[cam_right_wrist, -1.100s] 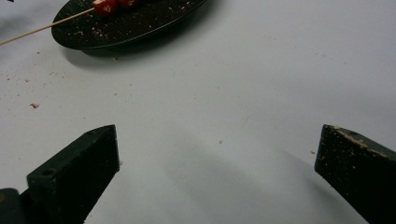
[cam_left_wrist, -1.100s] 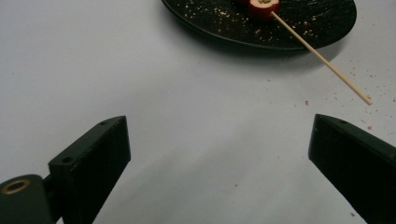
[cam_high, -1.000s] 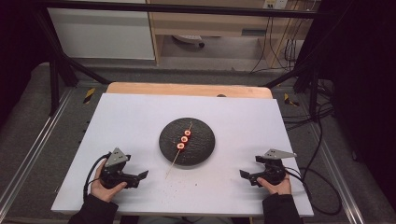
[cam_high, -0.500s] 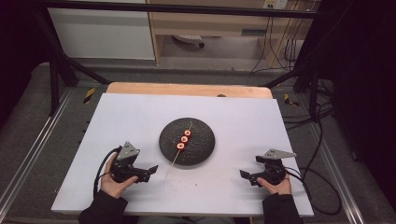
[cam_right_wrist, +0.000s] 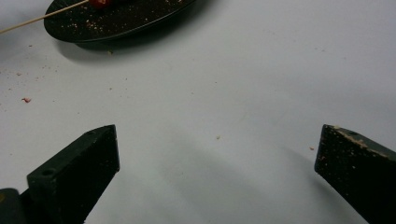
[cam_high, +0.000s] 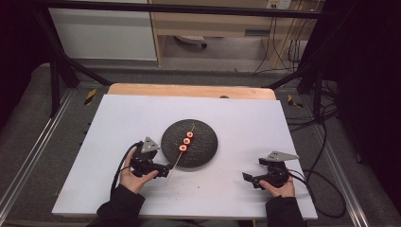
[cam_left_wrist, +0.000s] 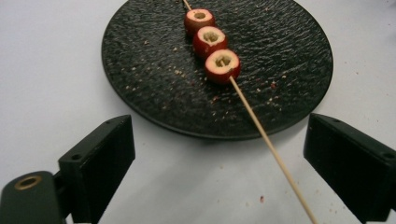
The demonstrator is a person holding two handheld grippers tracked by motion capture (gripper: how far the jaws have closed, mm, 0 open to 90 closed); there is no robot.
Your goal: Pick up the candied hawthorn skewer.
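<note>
A black round plate [cam_high: 204, 147] [cam_left_wrist: 154, 79] lies mid-table on the white surface. On it rests a thin wooden skewer [cam_high: 176, 163] [cam_left_wrist: 261, 133] threaded with three red fruit pieces [cam_high: 186, 141] [cam_left_wrist: 222, 65]. Its bare end sticks out over the plate's near-left rim. My left gripper [cam_high: 164, 170] [cam_left_wrist: 219, 140] is open just short of that rim. The bare stick passes between the jaws, nearer the right one, and touches neither. My right gripper [cam_high: 248, 178] [cam_right_wrist: 218, 140] is open over bare table at the near right, with the plate [cam_right_wrist: 116, 21] far off at its upper left.
Small crumbs and red flecks [cam_right_wrist: 25, 100] dot the white surface near the plate. A wooden table edge [cam_high: 189, 90] runs along the back. Metal frame rails [cam_high: 28, 156] flank both sides, and cables [cam_high: 326, 189] trail off at the right.
My left gripper has moved right and forward, up to the plate's near-left rim, and now straddles the skewer's bare end. The right gripper has stayed put.
</note>
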